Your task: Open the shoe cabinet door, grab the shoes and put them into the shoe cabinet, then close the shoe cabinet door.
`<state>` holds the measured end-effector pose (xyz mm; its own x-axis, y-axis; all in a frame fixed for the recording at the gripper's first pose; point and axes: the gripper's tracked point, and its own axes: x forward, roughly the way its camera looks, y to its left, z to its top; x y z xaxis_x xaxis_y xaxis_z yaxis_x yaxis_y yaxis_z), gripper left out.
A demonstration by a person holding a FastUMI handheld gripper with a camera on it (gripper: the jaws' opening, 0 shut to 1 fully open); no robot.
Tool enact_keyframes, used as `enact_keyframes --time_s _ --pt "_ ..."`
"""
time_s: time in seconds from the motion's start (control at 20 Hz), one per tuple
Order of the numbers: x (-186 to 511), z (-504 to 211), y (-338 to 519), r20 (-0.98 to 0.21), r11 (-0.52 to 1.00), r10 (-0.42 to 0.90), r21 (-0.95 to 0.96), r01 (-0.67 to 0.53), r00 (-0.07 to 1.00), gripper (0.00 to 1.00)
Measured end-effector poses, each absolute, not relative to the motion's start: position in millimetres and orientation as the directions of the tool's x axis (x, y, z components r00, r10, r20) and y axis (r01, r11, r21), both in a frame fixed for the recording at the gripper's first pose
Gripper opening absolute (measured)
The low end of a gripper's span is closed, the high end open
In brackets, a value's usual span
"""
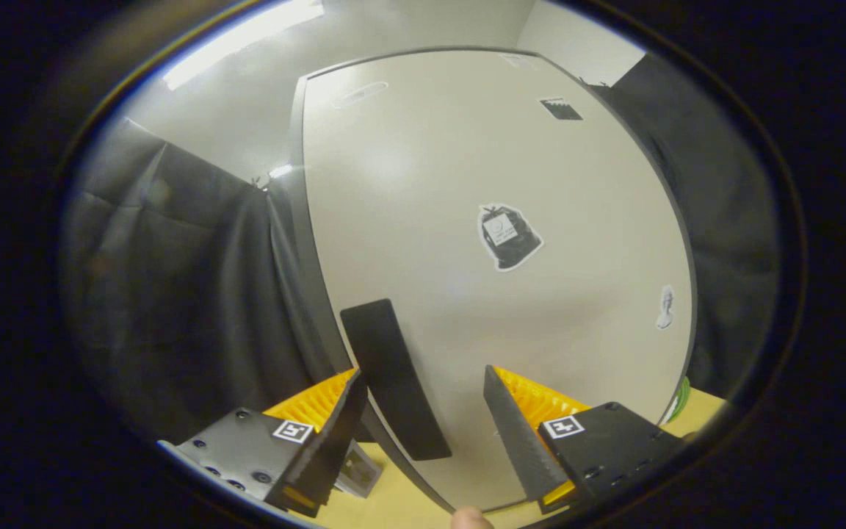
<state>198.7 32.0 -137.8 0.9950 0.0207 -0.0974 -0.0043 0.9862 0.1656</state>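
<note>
The shoe cabinet door [467, 184] is a pale beige panel with a dark rim, standing close in front of the fingers. Its flat black handle [393, 378] runs along the door's left edge, down near the bottom. My gripper [424, 376] is open. The handle lies between the two fingers, right beside the left fingertip [349, 400], while the right fingertip [500, 397] is apart from it over bare door face. I cannot tell whether the left finger touches the handle. Whether the door stands ajar I cannot tell either.
Black cloth walls [195, 294] hang left and right of the cabinet. A light wooden surface [393, 499] lies under the door's lower edge. A person's fingertip [471, 519] shows just below the door. Stickers [507, 236] are stuck on the door face.
</note>
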Motion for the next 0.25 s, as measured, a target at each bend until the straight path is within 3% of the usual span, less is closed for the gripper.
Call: enact_keyframes --time_s 0.25 --pt "174.5 -120.7 22.0 -0.076 0.989 0.006 0.146 0.005 0.997 0.97"
